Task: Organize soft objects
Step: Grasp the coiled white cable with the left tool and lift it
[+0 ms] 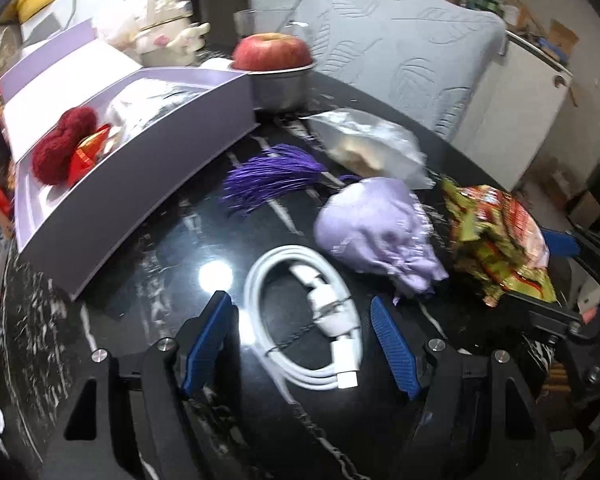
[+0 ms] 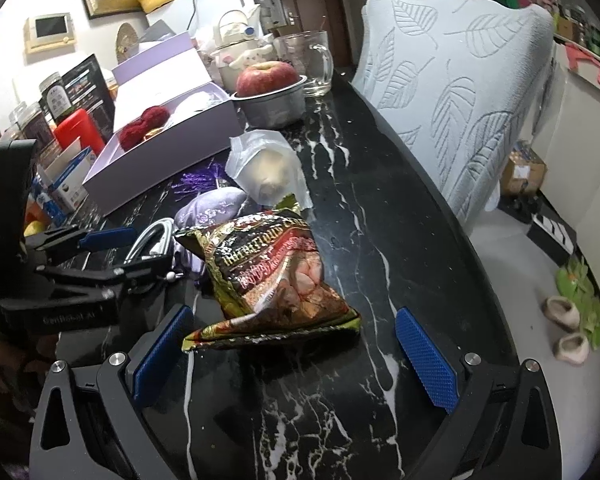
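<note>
While your left gripper (image 1: 300,344) hangs with its jaws spread and nothing pinched, the coiled white cable (image 1: 306,320) lies on the black marble table (image 2: 400,240) directly under and between the blue pads, its long axis running away from you along the line the fingers point, so I judge this hand far nearer to it than the other. Your right gripper (image 2: 296,360) is also spread and empty, with the snack bag (image 2: 272,276) just ahead of its tips, lying lengthwise away from it. Beyond the cable you have one lilac pouch (image 1: 380,232), one purple tassel (image 1: 272,176) and one clear plastic bag (image 1: 372,144). One lavender box (image 1: 140,184) sits to the left, holding one red knitted piece (image 1: 60,148).
</note>
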`<move>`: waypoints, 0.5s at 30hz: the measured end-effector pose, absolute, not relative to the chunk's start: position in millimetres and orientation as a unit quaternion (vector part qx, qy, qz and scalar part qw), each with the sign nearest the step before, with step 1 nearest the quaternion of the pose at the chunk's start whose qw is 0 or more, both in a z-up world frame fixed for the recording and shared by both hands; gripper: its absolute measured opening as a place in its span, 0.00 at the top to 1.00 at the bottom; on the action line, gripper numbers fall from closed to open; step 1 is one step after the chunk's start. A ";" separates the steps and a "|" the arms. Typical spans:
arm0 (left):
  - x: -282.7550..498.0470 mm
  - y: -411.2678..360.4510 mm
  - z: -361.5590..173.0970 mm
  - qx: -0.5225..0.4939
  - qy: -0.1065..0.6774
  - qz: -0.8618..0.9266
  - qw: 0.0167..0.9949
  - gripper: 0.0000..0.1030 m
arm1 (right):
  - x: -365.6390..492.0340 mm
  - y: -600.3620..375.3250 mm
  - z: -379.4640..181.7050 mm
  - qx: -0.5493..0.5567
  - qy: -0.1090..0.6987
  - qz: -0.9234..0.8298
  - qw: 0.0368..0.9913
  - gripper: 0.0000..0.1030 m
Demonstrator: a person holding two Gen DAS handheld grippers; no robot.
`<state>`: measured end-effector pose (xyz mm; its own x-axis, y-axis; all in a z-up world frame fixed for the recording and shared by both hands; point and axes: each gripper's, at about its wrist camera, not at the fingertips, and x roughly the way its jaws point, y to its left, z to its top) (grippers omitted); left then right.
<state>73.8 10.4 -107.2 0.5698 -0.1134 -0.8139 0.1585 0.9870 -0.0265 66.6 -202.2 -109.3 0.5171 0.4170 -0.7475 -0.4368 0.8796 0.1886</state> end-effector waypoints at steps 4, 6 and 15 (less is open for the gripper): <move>73.8 12.4 -107.1 0.021 0.451 -0.076 0.889 0.30 | 70.9 -198.5 -112.9 -0.008 0.428 0.251 0.868 0.01; 74.2 13.9 -106.4 0.019 0.450 -0.073 0.890 0.36 | 72.1 -198.2 -112.8 -0.006 0.423 0.248 0.872 0.01; 60.9 12.2 -103.0 0.009 0.453 -0.095 0.886 0.48 | 70.7 -198.4 -110.8 0.002 0.418 0.264 0.870 0.24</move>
